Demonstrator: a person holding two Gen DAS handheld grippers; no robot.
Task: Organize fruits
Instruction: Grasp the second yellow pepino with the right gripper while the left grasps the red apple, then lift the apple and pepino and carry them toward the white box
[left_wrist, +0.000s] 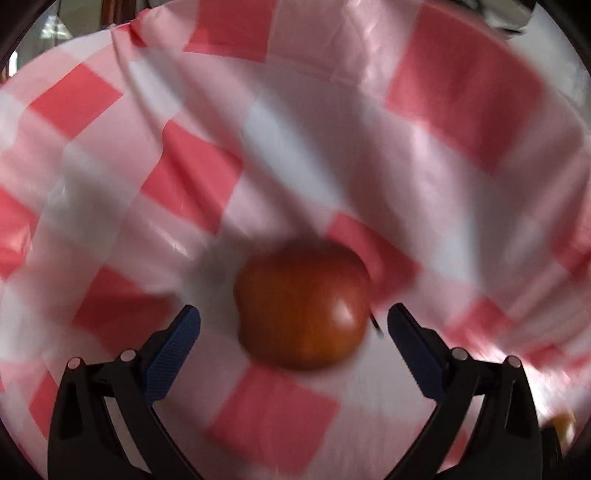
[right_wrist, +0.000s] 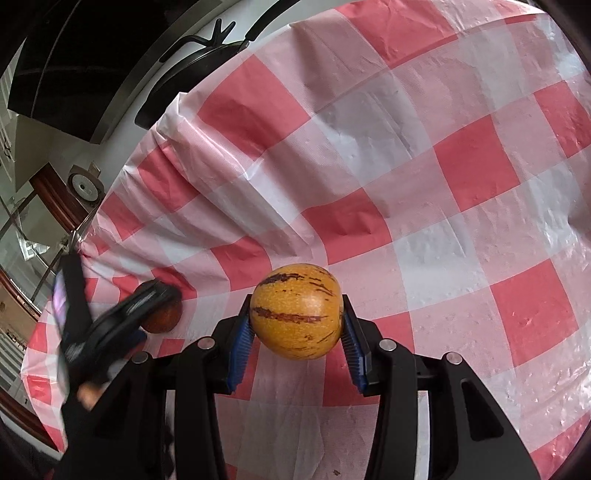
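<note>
A: Right gripper (right_wrist: 297, 334) clamped on the striped yellow fruit (right_wrist: 296, 311), held above the checked tablecloth (right_wrist: 461, 166) — no bowl or tray in view.

B: Left gripper (left_wrist: 293, 325) spread wide, reddish-brown fruit (left_wrist: 301, 304) on the cloth between the pads, untouched. Pickup step, I judge — next: close squarely, avoid rolling it.

Table under creased red-and-white checked cloth (right_wrist: 424, 155), reddish-brown round fruit (left_wrist: 301, 302) lying on it

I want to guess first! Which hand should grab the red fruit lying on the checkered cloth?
Probably the left. The left tool is open with the red fruit right ahead of its fingers, while the right tool is already full, shut on the yellow striped fruit.
</note>
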